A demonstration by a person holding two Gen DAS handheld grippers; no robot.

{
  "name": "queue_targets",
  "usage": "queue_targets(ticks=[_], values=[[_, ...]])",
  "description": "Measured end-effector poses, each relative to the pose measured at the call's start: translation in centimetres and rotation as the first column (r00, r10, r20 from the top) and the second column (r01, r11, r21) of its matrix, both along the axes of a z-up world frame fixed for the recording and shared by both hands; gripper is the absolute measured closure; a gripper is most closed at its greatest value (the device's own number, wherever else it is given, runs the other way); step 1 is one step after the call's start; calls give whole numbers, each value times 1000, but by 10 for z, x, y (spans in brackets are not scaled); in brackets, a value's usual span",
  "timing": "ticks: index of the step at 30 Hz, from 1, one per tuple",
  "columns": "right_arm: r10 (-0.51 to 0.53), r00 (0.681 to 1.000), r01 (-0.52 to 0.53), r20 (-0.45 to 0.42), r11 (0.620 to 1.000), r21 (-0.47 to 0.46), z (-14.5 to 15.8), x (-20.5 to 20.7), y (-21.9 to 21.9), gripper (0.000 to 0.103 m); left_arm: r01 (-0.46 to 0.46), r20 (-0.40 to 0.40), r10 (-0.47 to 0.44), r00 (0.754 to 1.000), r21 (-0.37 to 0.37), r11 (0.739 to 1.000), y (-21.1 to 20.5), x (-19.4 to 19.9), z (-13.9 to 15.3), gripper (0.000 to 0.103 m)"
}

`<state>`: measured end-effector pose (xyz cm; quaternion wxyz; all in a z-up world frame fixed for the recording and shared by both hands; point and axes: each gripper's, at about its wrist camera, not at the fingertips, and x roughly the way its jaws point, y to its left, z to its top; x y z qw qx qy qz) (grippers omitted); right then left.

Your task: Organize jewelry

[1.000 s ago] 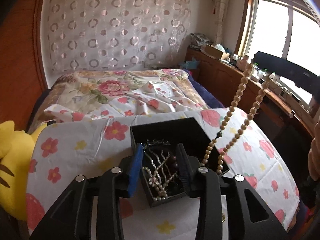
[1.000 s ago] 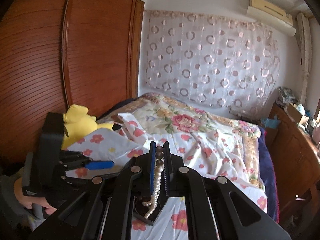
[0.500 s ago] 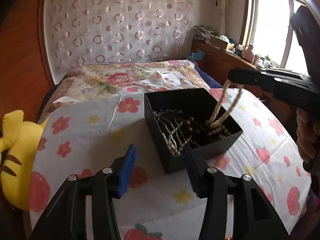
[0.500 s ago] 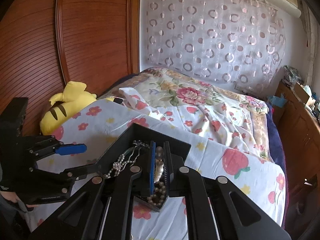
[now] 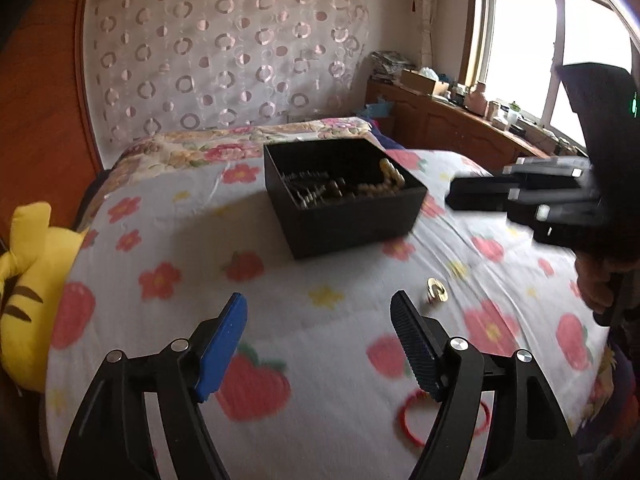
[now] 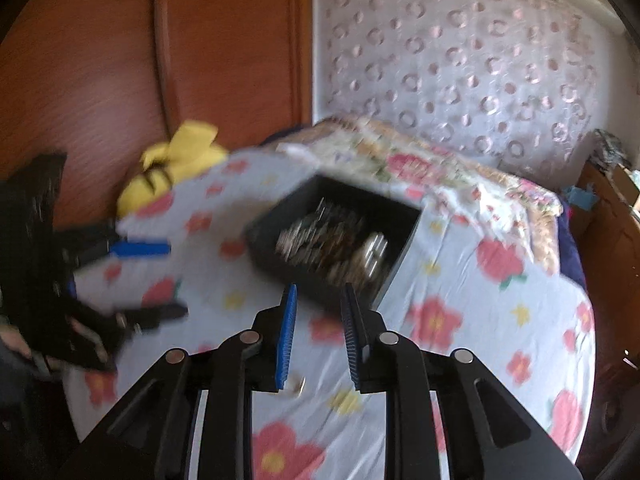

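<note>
Beaded necklace now inside box

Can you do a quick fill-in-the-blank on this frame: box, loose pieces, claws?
1. The black box sits on a bedsheet printed with ____.
2. The pale beads lie ____ the box.
3. The bangle on the sheet by the left claw is ____ in colour.
4. Nothing sits between the pads of the right claw, whose jaws stand ____.

Missing words: flowers; inside; red; apart
</note>
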<state>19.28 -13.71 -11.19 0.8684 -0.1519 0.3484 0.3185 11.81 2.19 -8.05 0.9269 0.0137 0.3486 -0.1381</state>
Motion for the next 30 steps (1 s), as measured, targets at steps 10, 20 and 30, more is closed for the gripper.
queue_targets(ticks=[10,20,30], values=[[9,991,-17,-132,998,-58,-44,4,-2,87,22,-44,-23,999,-23,999,-2,-27,-15,32],[27,989,-43,-147,993,-109,-51,7,7,87,56,-61,-56,997,-5,998,-14,-39,-21,32],[30,996,-39,-90,995,-96,-45,-7,-2,102,96,-88,-95,992,1,995,-25,-45,-27,38]])
